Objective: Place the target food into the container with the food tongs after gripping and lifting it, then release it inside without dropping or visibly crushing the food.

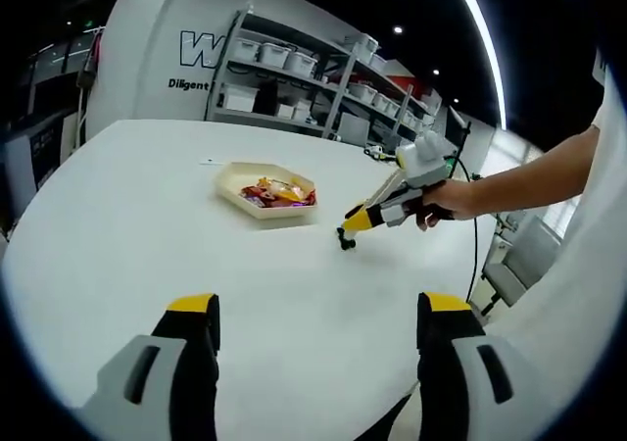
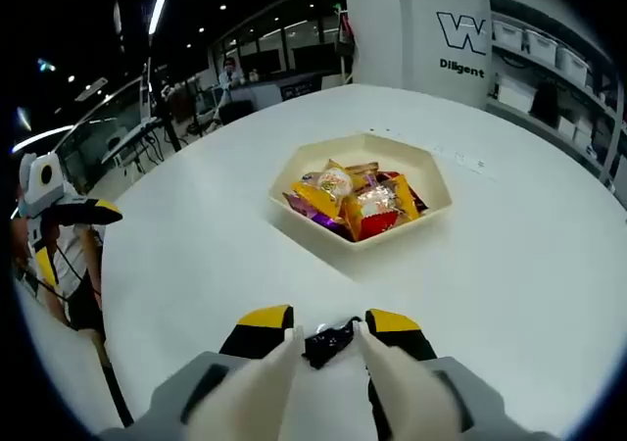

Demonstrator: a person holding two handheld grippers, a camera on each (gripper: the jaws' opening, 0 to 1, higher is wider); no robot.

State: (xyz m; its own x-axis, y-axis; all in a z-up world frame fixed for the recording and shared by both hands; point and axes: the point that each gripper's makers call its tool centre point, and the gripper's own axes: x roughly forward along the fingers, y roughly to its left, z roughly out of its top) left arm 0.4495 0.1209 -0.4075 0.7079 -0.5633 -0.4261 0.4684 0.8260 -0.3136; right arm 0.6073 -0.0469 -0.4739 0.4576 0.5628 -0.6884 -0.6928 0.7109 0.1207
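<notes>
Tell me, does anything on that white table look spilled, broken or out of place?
Nothing stands out. The snack packets all lie heaped inside the cream tray, none spilled onto the table. One small oddity: the right gripper pinches a small black thing against the tabletop, too small to identify.

The left hand-held gripper point(image 1: 318, 333) has two thick black jaws, each with a yellow cap at the tip, and each sits on a pale grey shell with a dark slot. The right hand-held gripper point(image 2: 328, 335) has the same yellow caps on black jaws, with cream-white finger pieces and grey shells with slots behind them. Seen from the left gripper view, its body is grey and black with a yellow front part and a white box on top. The person's hand point(image 1: 443, 202) grips it, and a white sleeve point(image 1: 607, 127) covers the upper arm
</notes>
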